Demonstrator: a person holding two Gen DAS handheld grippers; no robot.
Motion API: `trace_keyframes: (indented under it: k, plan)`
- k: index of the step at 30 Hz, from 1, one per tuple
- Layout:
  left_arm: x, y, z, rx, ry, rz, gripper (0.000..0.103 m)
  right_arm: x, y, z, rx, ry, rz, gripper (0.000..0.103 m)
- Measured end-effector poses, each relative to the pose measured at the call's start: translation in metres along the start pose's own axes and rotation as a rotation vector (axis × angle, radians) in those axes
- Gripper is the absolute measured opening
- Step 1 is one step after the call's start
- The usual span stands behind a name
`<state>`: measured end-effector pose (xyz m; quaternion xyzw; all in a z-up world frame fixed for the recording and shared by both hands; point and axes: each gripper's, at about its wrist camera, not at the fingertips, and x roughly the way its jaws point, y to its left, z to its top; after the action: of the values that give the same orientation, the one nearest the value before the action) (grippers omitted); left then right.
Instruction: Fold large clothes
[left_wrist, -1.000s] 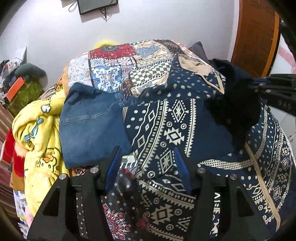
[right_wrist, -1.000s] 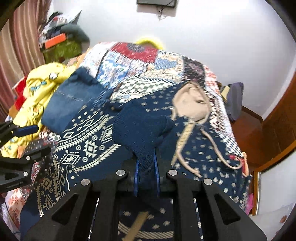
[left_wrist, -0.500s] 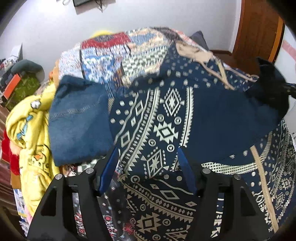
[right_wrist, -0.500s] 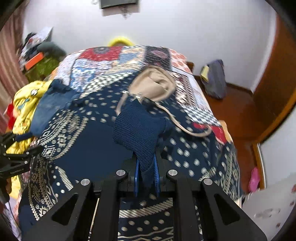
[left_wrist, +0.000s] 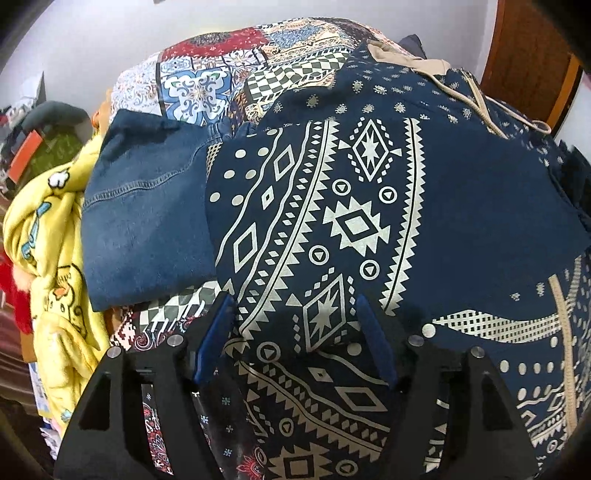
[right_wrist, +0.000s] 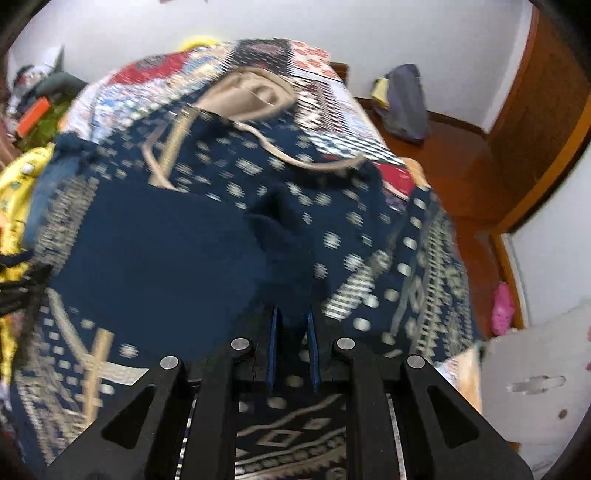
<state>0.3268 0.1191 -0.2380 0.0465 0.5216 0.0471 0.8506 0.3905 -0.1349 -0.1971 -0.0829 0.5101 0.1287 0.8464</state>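
Observation:
A large navy garment (left_wrist: 351, 221) with a cream geometric print lies spread over the bed, its beige-lined hood (right_wrist: 251, 96) and drawstrings at the far end. My left gripper (left_wrist: 295, 301) hovers low over the near printed part. Its jaws are opening, and fabric lies below them but not pinched. My right gripper (right_wrist: 291, 314) has the garment's dark knit sleeve cuff (right_wrist: 284, 251) between its blue pads. These jaws are starting to open, with the cuff still pressed between them. The left gripper's fingers (right_wrist: 22, 280) show at the left edge of the blurred right wrist view.
Folded denim (left_wrist: 147, 210) lies left of the garment on the patchwork bed cover (left_wrist: 207, 81). A yellow cartoon blanket (left_wrist: 48, 236) is heaped at the bed's left side. On the right are a wooden door (right_wrist: 535, 110), a grey bag (right_wrist: 406, 99) on the floor and a white board (right_wrist: 535, 369).
My right gripper has carried the cuff across the garment to the right and down. My left gripper has sunk closer to the fabric and its jaws stand wider.

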Motion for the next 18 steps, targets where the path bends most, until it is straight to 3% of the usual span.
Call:
trace_keyframes:
  k: [3,11,18]
  plan:
    - [0.0,0.0,-0.002,-0.004,-0.004,0.005,0.071,0.007,-0.009,-0.005,0.016,0.056,-0.046,0.028]
    - [-0.007,0.003,0.005,-0.02,0.01,0.005,0.071,-0.027,-0.039,-0.017,0.04,0.031,-0.041,0.036]
    - [-0.054,-0.013,0.027,-0.021,-0.108,-0.043,0.072,-0.066,-0.069,-0.02,0.059,-0.059,-0.049,0.064]
